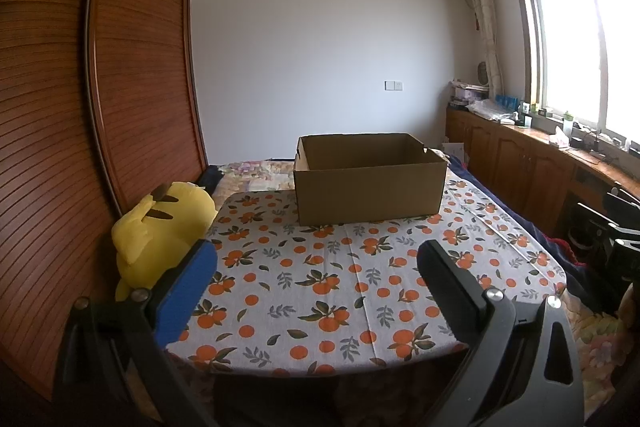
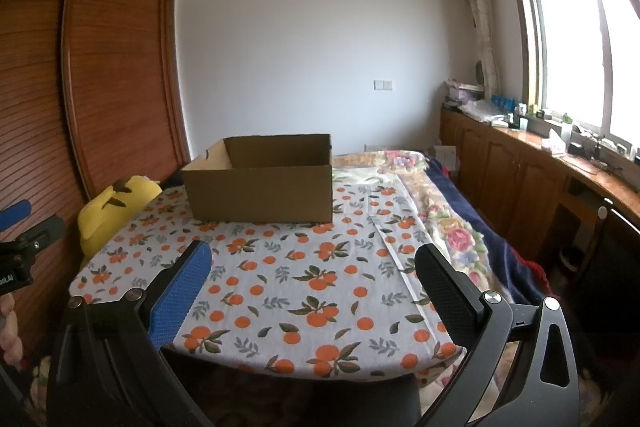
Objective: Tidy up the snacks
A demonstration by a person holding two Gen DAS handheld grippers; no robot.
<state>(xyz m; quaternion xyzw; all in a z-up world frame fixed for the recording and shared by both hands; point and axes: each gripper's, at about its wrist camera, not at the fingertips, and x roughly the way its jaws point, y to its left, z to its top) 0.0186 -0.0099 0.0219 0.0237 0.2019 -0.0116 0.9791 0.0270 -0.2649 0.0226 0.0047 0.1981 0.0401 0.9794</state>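
An open brown cardboard box (image 1: 370, 179) (image 2: 260, 187) stands at the far end of a table covered with an orange-fruit patterned cloth (image 1: 320, 283) (image 2: 304, 291). What the box holds is hidden behind its near wall. No snacks show in either view. My left gripper (image 1: 318, 259) hangs open above the near part of the cloth, nothing between its fingers. My right gripper (image 2: 312, 263) is open too, also over the near edge and holding nothing. The left gripper's blue tip (image 2: 14, 213) shows at the left edge of the right wrist view, with a hand (image 2: 8, 331) below it.
A yellow plush toy (image 1: 160, 231) (image 2: 108, 209) lies off the table's left side, against a wooden slatted wardrobe (image 1: 132, 75). A floral blanket (image 2: 452, 227) covers the bed to the right. Wooden cabinets (image 2: 512, 179) with clutter run under the window.
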